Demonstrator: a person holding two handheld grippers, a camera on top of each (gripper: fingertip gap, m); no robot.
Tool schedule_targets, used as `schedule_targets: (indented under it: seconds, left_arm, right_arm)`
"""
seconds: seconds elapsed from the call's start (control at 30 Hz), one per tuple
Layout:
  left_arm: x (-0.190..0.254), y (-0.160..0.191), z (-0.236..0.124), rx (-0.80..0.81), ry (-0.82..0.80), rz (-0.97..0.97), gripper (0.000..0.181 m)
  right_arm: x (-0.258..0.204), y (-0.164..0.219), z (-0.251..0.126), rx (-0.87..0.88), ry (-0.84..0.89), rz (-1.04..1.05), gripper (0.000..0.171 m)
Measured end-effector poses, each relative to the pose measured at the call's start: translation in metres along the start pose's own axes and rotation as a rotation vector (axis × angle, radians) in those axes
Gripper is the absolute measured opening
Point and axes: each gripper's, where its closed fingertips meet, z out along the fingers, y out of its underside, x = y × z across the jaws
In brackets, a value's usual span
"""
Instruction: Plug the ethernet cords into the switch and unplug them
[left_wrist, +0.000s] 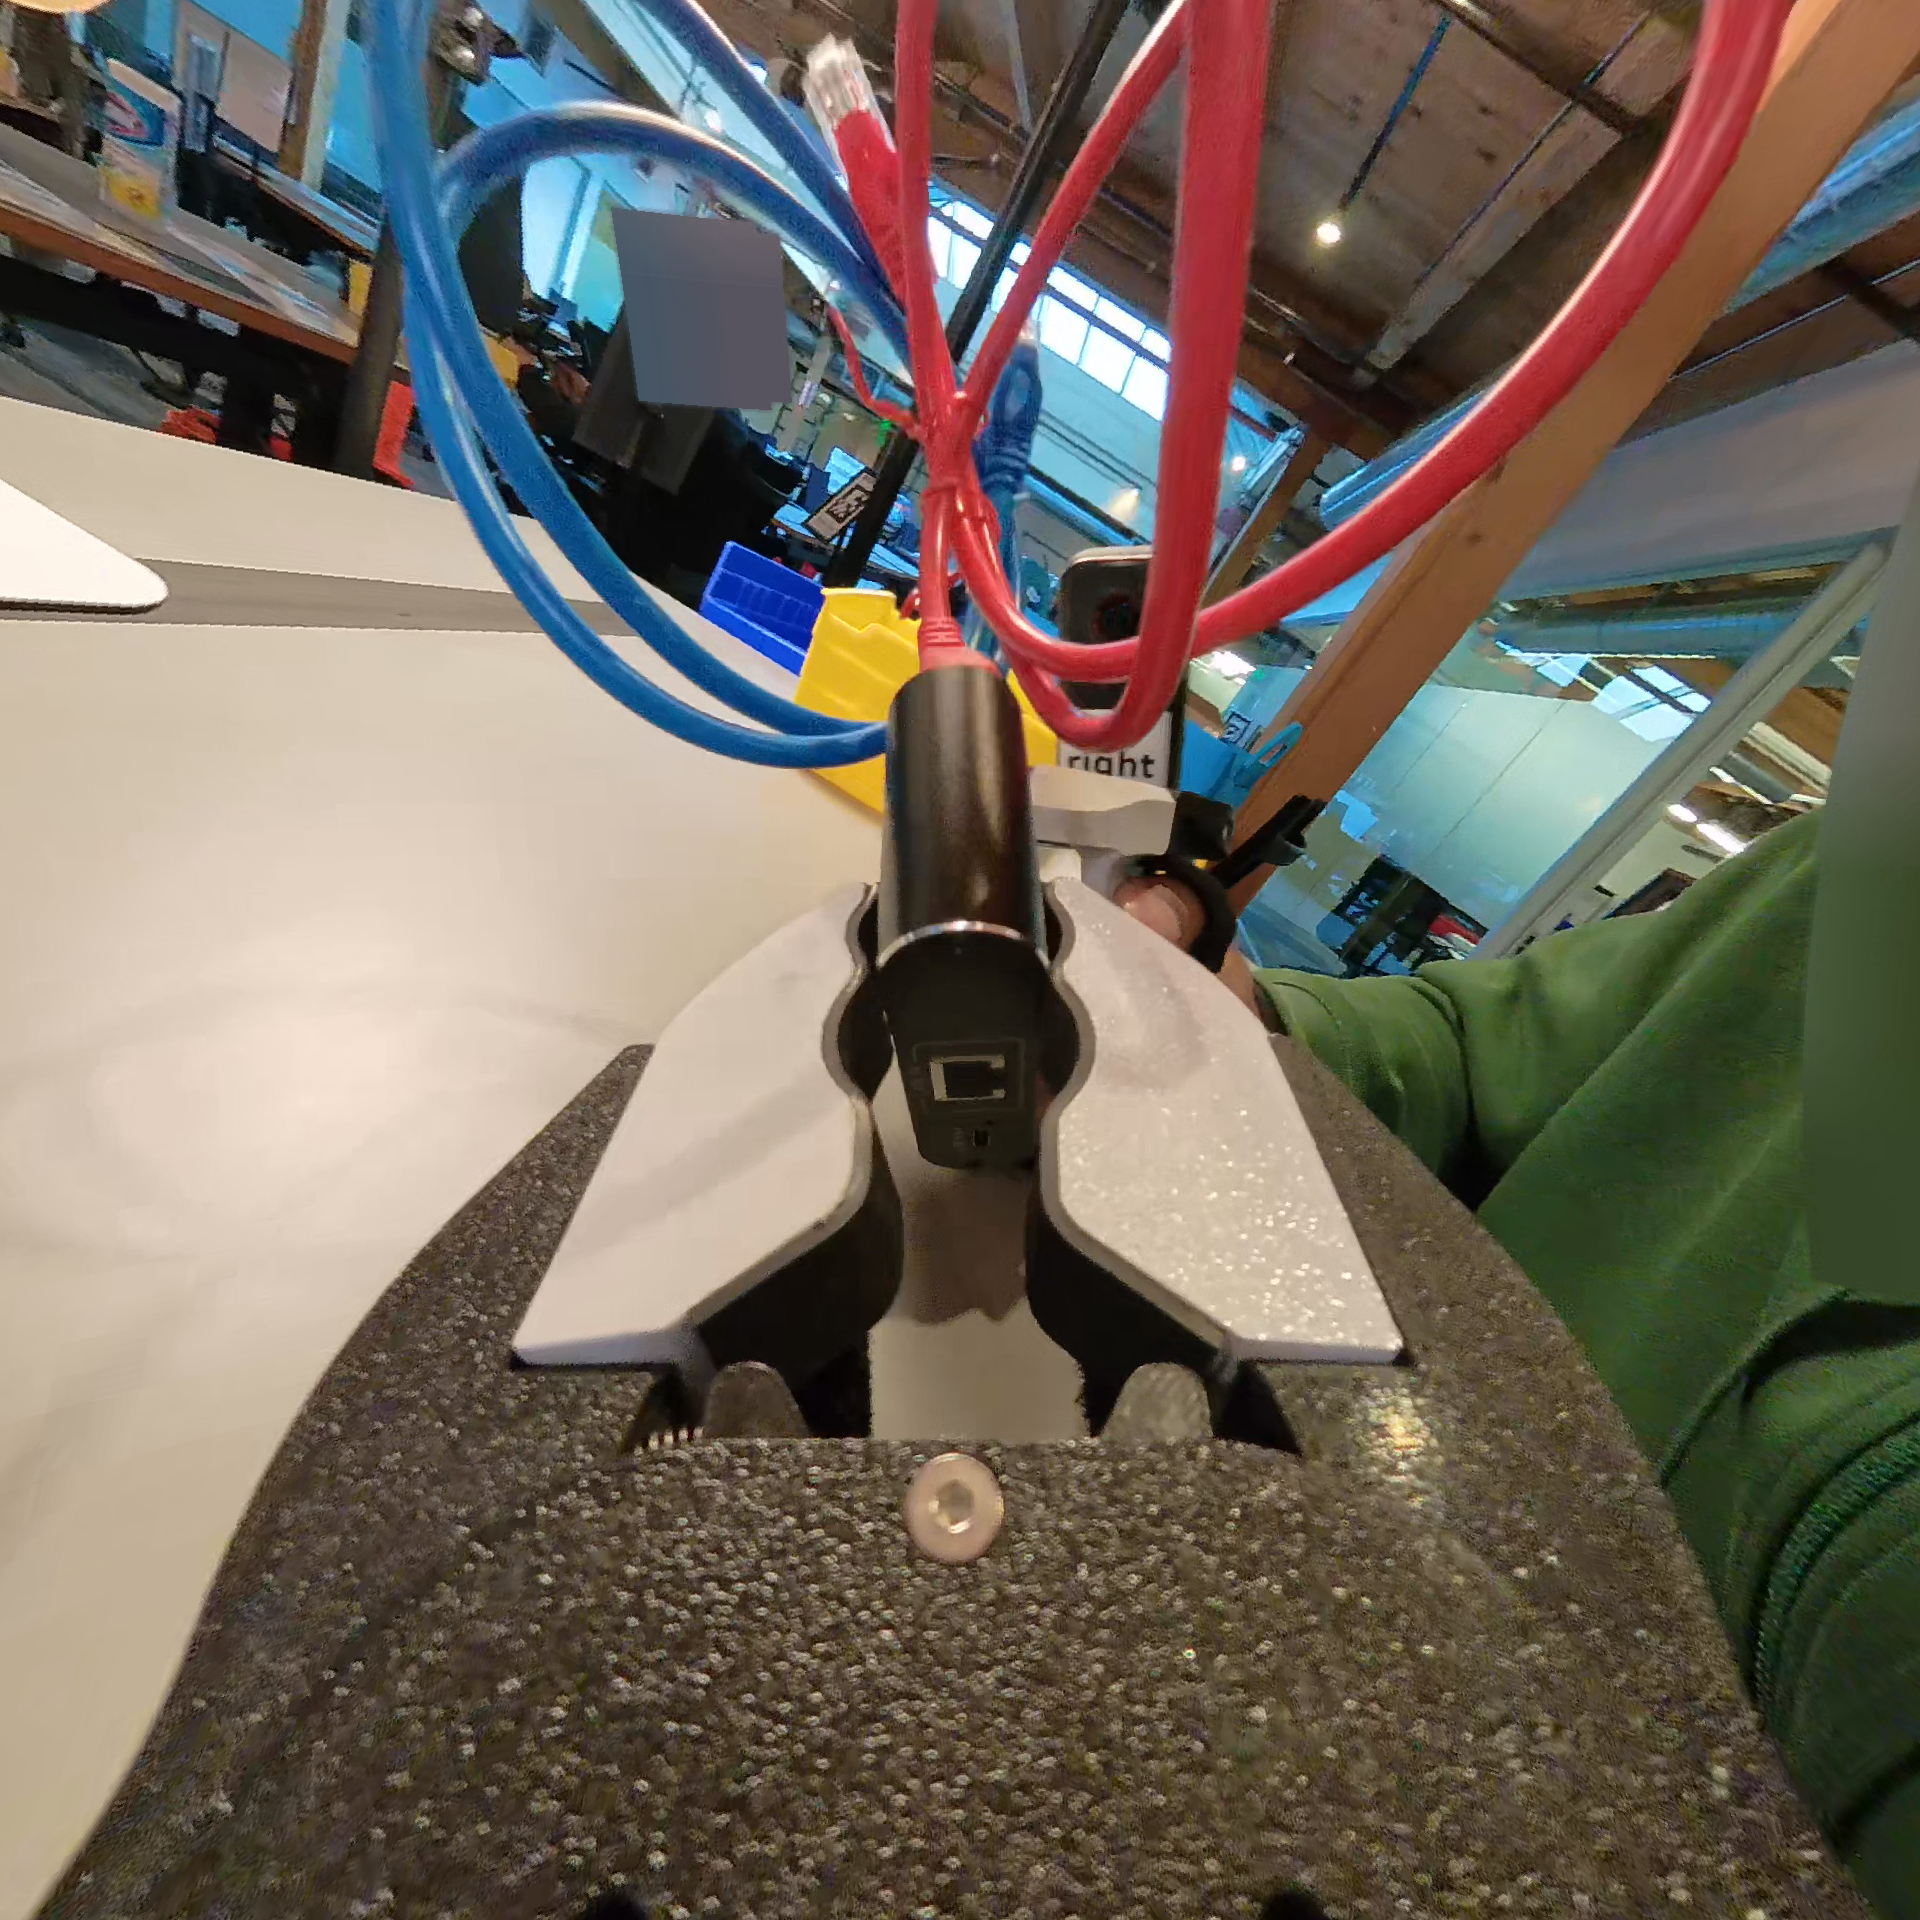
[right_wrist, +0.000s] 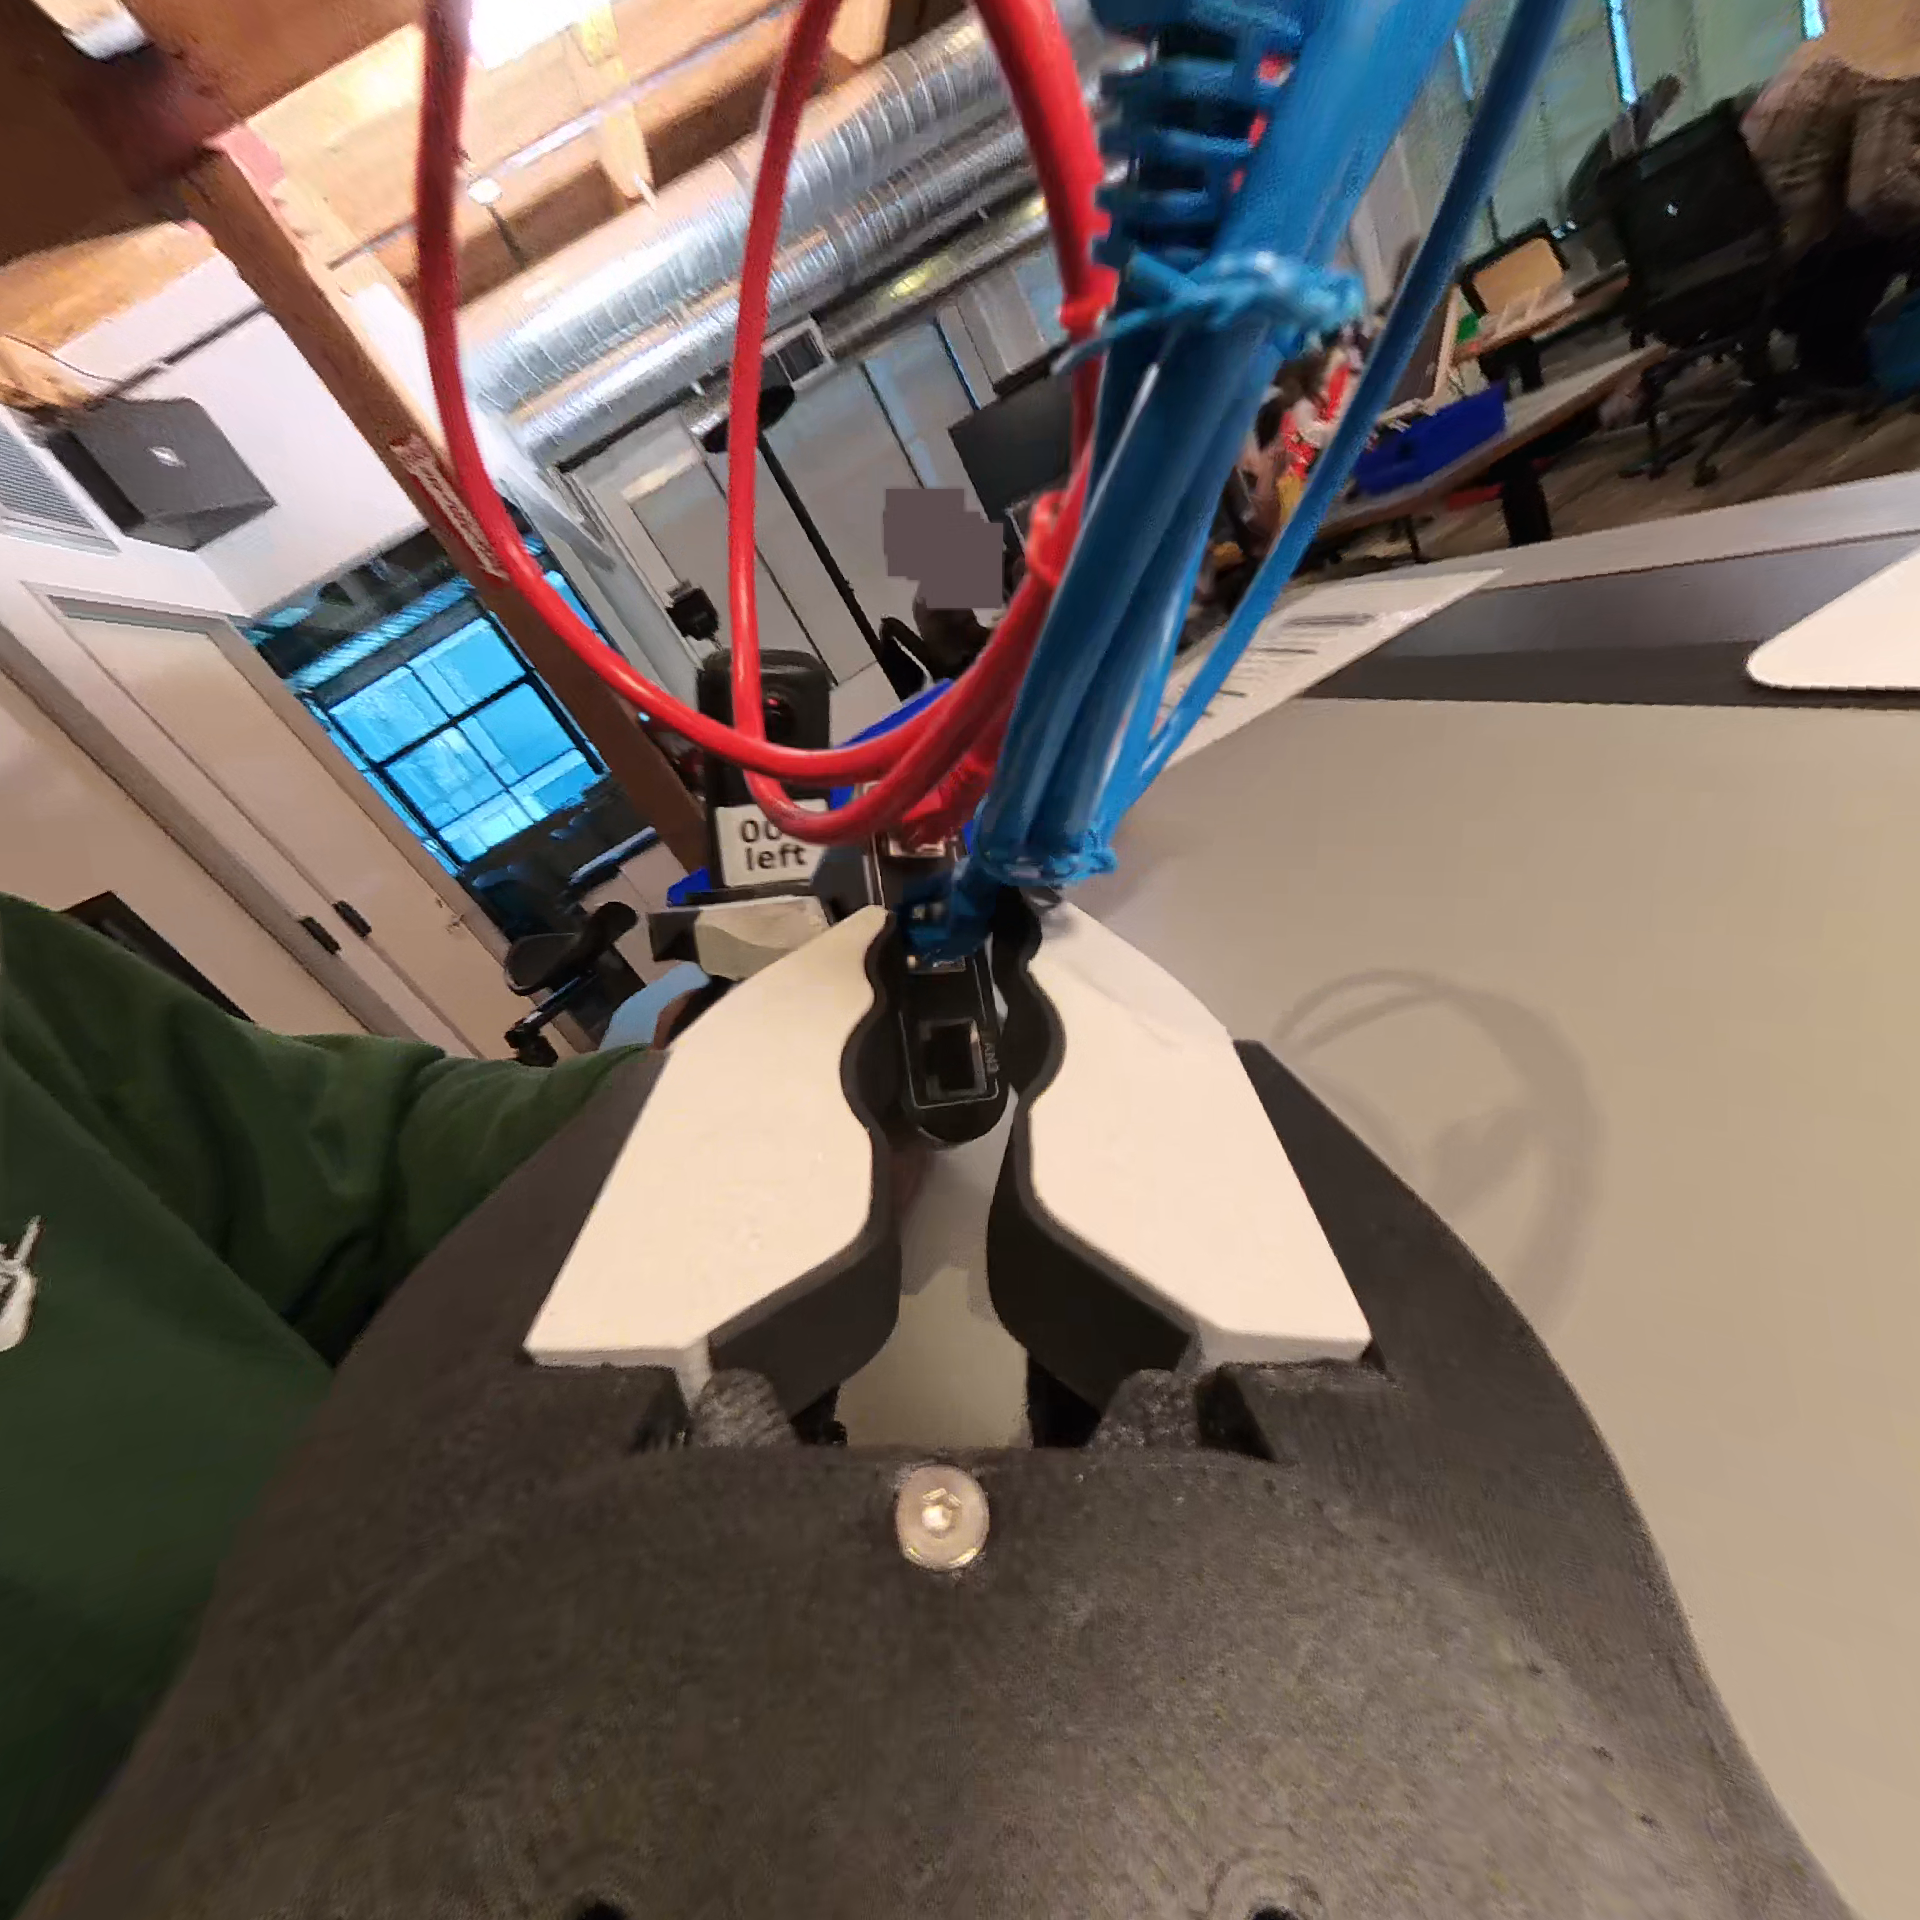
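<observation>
A black switch (left_wrist: 961, 831) is held off the table by both grippers, one at each end. My left gripper (left_wrist: 961, 914) is shut on one end; an empty port faces the camera. A red cord (left_wrist: 1205, 416) is plugged into the switch's far part and loops upward, and its loose plug (left_wrist: 847, 88) hangs at the top. A blue cord (left_wrist: 468, 416) loops on the left. My right gripper (right_wrist: 951, 935) is shut on the other end of the switch (right_wrist: 951, 1070). The blue cord (right_wrist: 1143, 623) is plugged in just past an empty port. The red cord (right_wrist: 748, 416) loops behind.
A white table (left_wrist: 312, 935) lies below and to the left. A yellow bin (left_wrist: 862, 644) and a blue bin (left_wrist: 758, 603) stand at its far edge. A person's green sleeve (left_wrist: 1558, 1143) is close on the right. A white pad (right_wrist: 1849, 644) lies at the table's far side. The grippers are tip to tip, or close to it.
</observation>
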Motion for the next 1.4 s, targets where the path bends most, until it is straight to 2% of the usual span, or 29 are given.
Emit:
schedule_targets:
  seconds: [0.3, 0.43, 0.57, 0.67, 0.9, 1.1, 1.27, 1.4]
  left_arm:
    - [0.0, 0.002, 0.001, -0.01, 0.0, -0.006, 0.026]
    - [0.004, -0.001, 0.001, 0.015, 0.003, 0.032, 0.027]
    - [0.01, -0.004, -0.001, 0.018, 0.068, 0.057, 0.026]
    - [0.012, -0.004, -0.002, 0.011, 0.096, 0.075, 0.027]
    - [0.009, -0.003, 0.0, 0.0, 0.069, 0.077, 0.027]
    - [0.013, -0.006, -0.004, 0.005, 0.097, 0.128, 0.026]
    - [0.013, -0.005, -0.003, -0.007, 0.093, 0.143, 0.027]
    - [0.012, -0.003, -0.004, -0.05, 0.052, 0.232, 0.026]
  right_arm:
    - [0.0, -0.001, 0.001, -0.014, -0.011, 0.017, 0.016]
    - [-0.004, -0.005, 0.002, 0.045, -0.072, 0.198, 0.015]
    - [-0.013, -0.007, 0.001, 0.04, -0.124, 0.251, 0.013]
    - [-0.017, -0.007, 0.0, 0.015, -0.125, 0.192, 0.013]
    - [-0.012, -0.006, -0.002, -0.044, 0.014, -0.027, 0.013]
    - [-0.019, -0.007, -0.001, -0.012, -0.096, 0.152, 0.013]
    - [-0.02, -0.007, -0.001, -0.065, -0.053, 0.021, 0.013]
    - [-0.018, -0.004, -0.001, -0.119, -0.033, -0.057, 0.013]
